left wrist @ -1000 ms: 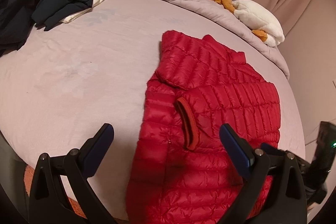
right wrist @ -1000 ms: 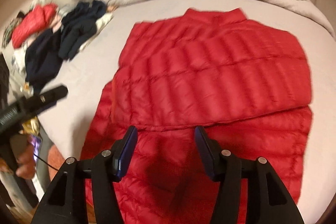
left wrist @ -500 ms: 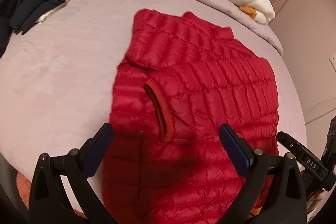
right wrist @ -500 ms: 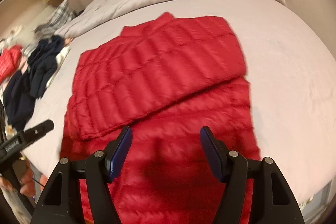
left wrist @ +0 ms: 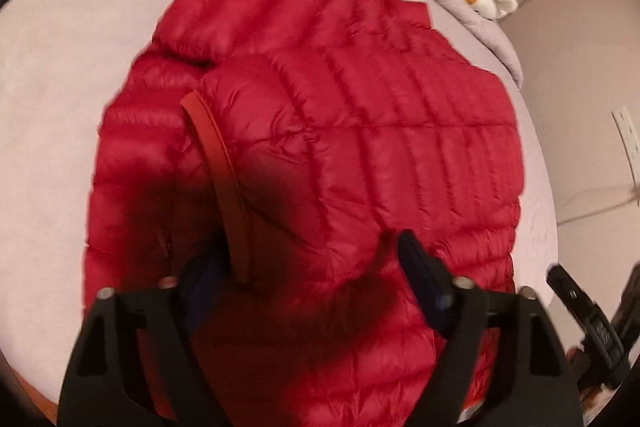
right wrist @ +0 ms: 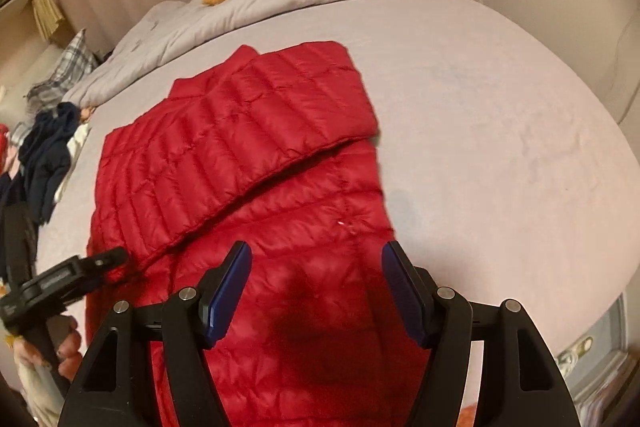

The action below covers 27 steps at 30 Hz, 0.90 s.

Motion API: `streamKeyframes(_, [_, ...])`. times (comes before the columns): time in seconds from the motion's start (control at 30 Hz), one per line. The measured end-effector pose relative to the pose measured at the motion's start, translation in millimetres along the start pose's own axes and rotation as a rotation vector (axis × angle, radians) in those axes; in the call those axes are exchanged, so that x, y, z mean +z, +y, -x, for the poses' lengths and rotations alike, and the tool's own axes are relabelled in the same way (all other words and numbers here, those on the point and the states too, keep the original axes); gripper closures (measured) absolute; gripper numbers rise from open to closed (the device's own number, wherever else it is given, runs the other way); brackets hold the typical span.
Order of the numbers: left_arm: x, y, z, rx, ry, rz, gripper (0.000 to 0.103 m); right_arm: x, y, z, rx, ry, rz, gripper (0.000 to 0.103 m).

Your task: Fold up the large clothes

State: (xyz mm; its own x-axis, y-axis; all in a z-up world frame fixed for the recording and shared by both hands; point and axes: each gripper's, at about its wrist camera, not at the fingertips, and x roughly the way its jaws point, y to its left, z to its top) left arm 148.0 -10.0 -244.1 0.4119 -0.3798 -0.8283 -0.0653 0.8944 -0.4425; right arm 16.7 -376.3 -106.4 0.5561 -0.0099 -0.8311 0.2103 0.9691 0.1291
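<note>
Both grippers (left (left wrist: pixel 316 267), right (right wrist: pixel 316 291)) hover over red jacket (right wrist: pixel 248 155).

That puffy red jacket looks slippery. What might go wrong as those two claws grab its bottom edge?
The left gripper has just been closing its jaws around the sleeve cuff and may pinch only that, leaving the body of the red jacket behind. The right gripper stands open above the hem, so lifting unevenly might undo the folded sleeves.
</note>
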Motion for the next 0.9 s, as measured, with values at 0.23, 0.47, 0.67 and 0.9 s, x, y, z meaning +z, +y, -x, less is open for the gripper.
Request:
streamKeyframes(0.23, [21,-7,18,-0.044,-0.068,-0.006,0.087,-2,-6,2,0.002,-0.003,-0.017,0.036])
streamKeyframes(0.47, [72,-28,72,-0.051,-0.233,-0.097,0.088,2,-3,7,0.002,-0.037,-0.009,0.036])
streamKeyframes(0.67, [106,-20,83,-0.014,-0.285,-0.102,0.088,5,-2,8,-0.001,-0.054,-0.011,0.036])
streamKeyframes(0.9, [137,8,49,0.057,-0.230,-0.052,0.088,6,-2,8,-0.007,-0.063,-0.008,0.036])
